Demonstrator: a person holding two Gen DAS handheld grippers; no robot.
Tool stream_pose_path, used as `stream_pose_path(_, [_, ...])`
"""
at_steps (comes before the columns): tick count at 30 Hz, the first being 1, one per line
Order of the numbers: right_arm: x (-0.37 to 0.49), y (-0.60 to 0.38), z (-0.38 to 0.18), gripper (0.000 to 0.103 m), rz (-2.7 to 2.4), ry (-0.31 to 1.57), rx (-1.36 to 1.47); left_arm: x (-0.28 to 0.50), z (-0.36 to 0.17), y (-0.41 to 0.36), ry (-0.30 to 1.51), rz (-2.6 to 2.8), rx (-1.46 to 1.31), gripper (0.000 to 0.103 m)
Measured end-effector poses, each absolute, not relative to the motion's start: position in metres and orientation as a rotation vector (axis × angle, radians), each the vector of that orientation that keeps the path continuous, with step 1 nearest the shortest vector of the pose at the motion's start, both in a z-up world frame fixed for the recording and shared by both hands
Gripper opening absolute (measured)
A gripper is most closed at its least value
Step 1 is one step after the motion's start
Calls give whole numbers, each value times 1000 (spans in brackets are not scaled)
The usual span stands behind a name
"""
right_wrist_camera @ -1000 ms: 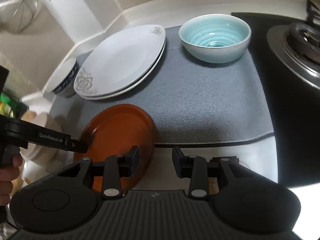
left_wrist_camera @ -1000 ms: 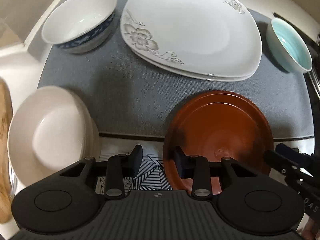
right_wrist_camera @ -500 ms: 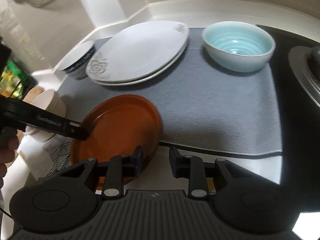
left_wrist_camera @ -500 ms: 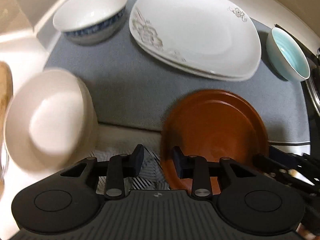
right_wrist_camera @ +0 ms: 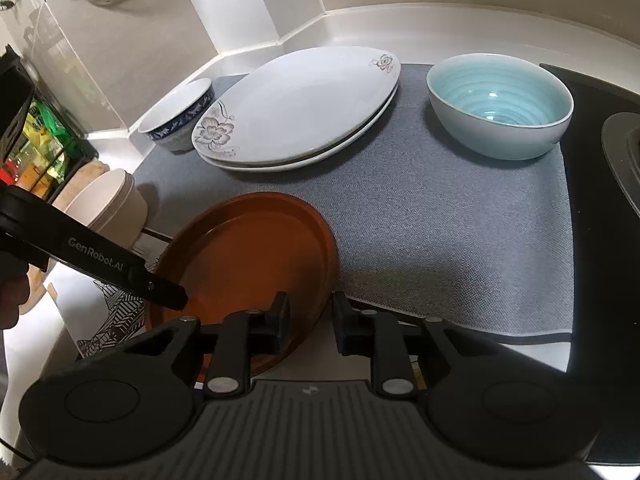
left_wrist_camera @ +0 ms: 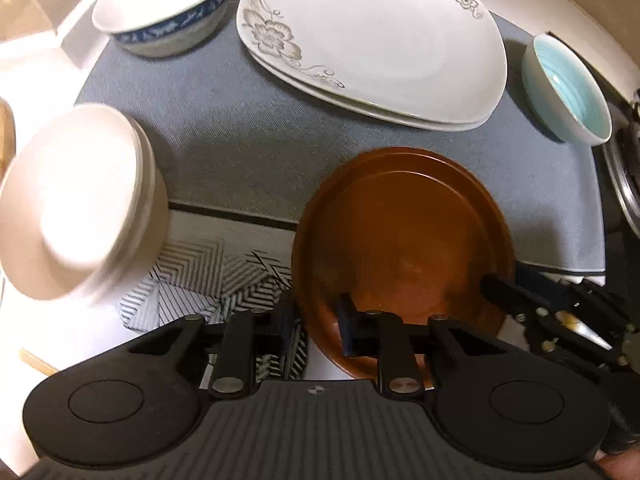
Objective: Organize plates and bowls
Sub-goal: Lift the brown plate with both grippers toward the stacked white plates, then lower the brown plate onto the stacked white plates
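Two tongs, left (left_wrist_camera: 316,326) and right (right_wrist_camera: 308,320), each grip the brown plate's (right_wrist_camera: 256,256) rim.

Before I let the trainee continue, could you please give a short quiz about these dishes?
1. True or false: the turquoise bowl stands on the grey mat.
2. How many white floral plates are stacked? A. one B. two C. four
3. Which dish has its rim between the fingers of both the left gripper and the right gripper?

Key: 1. true. 2. B. 3. the brown plate.
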State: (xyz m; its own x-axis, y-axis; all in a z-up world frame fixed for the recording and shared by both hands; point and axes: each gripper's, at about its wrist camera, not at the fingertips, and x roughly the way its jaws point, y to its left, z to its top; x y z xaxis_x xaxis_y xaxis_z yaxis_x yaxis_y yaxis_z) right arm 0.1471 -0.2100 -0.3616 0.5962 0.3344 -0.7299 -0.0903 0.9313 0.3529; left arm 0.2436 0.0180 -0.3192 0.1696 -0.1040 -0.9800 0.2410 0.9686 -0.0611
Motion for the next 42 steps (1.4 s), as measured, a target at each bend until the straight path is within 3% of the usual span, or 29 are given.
stream_pose_path(6, [147, -208, -360, 25, 247, 905, 286, 240, -316, 20, 1359, -265, 107, 22])
stream_pose_path(9, [148, -207, -357, 25, 233, 939, 290, 233, -307, 36, 1366, -266, 63, 15])
stream_pose_path(12, [147, -210, -356, 18, 244, 953, 293, 227, -299, 43, 1357, -260, 36, 12])
stream_pose_path(31, [137, -228, -319, 17, 257, 867, 355, 212, -241, 54, 1286, -303, -47, 12])
stream_pose_path(42, [186, -237, -301, 17, 214, 813, 414, 264, -237, 51, 1228, -337, -94, 13])
